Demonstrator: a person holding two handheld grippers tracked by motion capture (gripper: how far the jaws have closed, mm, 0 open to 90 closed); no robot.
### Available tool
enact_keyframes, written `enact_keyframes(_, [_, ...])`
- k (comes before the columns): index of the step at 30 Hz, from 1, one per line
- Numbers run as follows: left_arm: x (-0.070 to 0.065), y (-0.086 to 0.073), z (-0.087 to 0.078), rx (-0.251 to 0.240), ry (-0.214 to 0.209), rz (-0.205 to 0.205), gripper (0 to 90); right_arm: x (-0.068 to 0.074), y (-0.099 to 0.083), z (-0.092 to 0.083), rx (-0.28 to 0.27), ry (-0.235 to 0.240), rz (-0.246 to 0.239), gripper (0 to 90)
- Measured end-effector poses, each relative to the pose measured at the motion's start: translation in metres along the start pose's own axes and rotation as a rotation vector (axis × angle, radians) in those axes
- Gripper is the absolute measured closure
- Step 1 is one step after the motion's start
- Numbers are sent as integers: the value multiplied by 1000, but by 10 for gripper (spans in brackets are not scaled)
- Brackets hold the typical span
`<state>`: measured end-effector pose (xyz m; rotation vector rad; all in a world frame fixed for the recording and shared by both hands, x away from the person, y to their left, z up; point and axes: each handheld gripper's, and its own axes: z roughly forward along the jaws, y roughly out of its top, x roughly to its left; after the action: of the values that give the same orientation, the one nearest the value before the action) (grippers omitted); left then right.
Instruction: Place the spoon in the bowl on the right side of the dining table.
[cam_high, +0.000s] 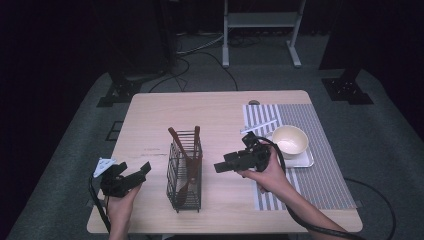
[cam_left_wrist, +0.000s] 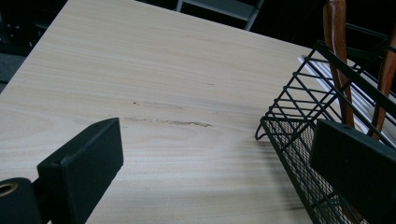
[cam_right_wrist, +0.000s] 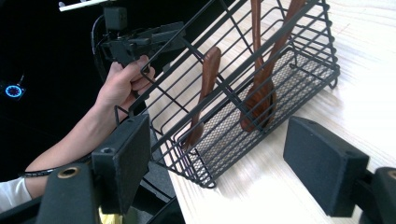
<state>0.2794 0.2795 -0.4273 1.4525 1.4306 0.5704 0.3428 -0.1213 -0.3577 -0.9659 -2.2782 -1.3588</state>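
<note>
- A black wire basket (cam_high: 185, 172) stands upright on the wooden counter (cam_high: 220, 112), a little left of the middle and toward the near edge; it holds dark wooden utensils (cam_high: 192, 155), their handles leaning against the wires and sticking out over the rim (I count at least two handles from above, and the right gripper view shows three wooden pieces inside).
- The left gripper (cam_high: 131, 178) is held by a hand (cam_high: 121, 207) near the near left corner of the counter; its jaws stand wide apart with nothing between them; it sits just beside the basket's left side without touching it.
- From the left gripper view the bare wood lies between the two jaws, and the basket's corner (cam_left_wrist: 299, 135) shows behind the right-hand jaw.
- The right gripper (cam_high: 222, 166) is held by the other hand (cam_high: 267, 172) on the basket's right side, pointing at the basket; its jaws are spread open too, empty, and close to the wires but apart from them.
- In the right gripper view the basket (cam_right_wrist: 261, 98) lies between the two open jaws, farther off; the left gripper (cam_right_wrist: 140, 42) shows beyond it.
- Toward the right edge of the counter lies a striped placemat (cam_high: 320, 150); on it a small tray (cam_high: 306, 161) carries a pale bowl (cam_high: 289, 140), well apart from the basket.
</note>
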Motion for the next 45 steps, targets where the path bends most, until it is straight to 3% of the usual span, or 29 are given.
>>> enact_keyframes(31, [1,0,-1,-3,4,-8,22,7,18,28,29,4,-10,249])
enact_keyframes(40, [2,0,-1,-2,6,-5,22,2,24,36,26,8,8,320])
enact_keyframes(45, [1,1,-2,-3,6,-6,22,2,26,40,33,6,18,406])
